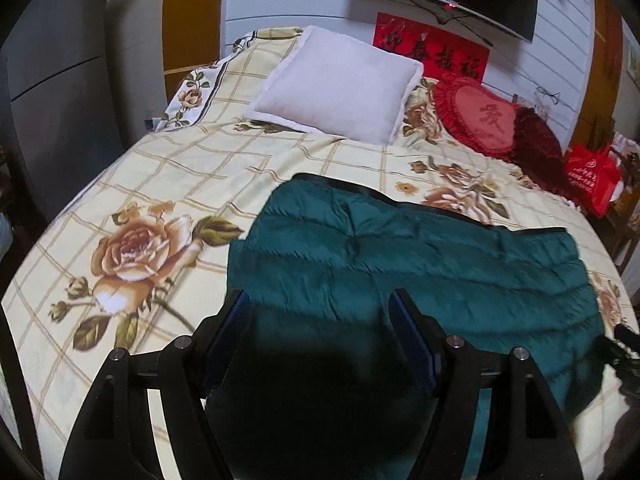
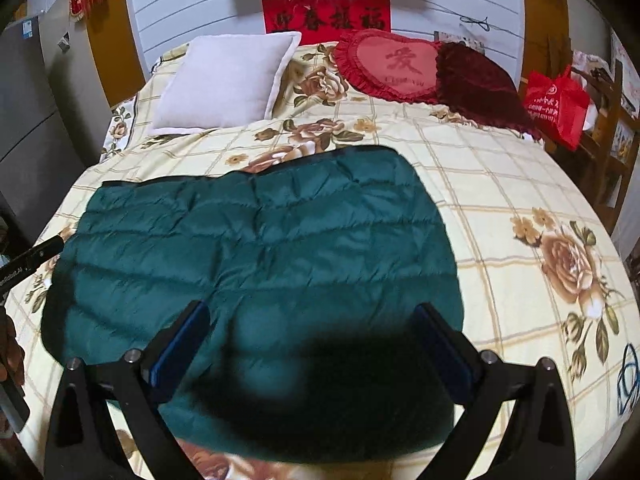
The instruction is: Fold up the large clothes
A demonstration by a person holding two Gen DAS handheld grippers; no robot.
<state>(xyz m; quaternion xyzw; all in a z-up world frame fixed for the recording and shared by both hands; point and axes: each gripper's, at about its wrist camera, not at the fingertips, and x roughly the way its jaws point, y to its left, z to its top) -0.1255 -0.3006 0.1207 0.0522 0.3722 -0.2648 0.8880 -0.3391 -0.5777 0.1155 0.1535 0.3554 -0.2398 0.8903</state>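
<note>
A dark teal quilted puffer garment (image 2: 256,248) lies spread flat on the cream floral-print bedspread (image 1: 168,184), already looking folded into a broad slab with a black-trimmed edge on its far side. Its long axis runs across the bed, left to right as both cameras see it, so the next fold most likely brings one short end over the other or lifts the near edge toward the far trim. The left gripper (image 1: 320,300) hangs above the near left part of the garment with its blue-padded fingers spread wide and nothing between them; the right gripper (image 2: 312,312) hangs above the near right part, likewise spread and empty. Neither seems to touch the fabric, though the dark shadow under each claw makes the gap hard to judge. The garment lies straight ahead of and below both claws, each nearer to its own end, so the two hands share the near edge about evenly. A pale square pillow (image 1: 340,84) and a red heart-shaped ruffled cushion (image 2: 392,64) sit at the head of the bed, well apart from the garment.
</note>
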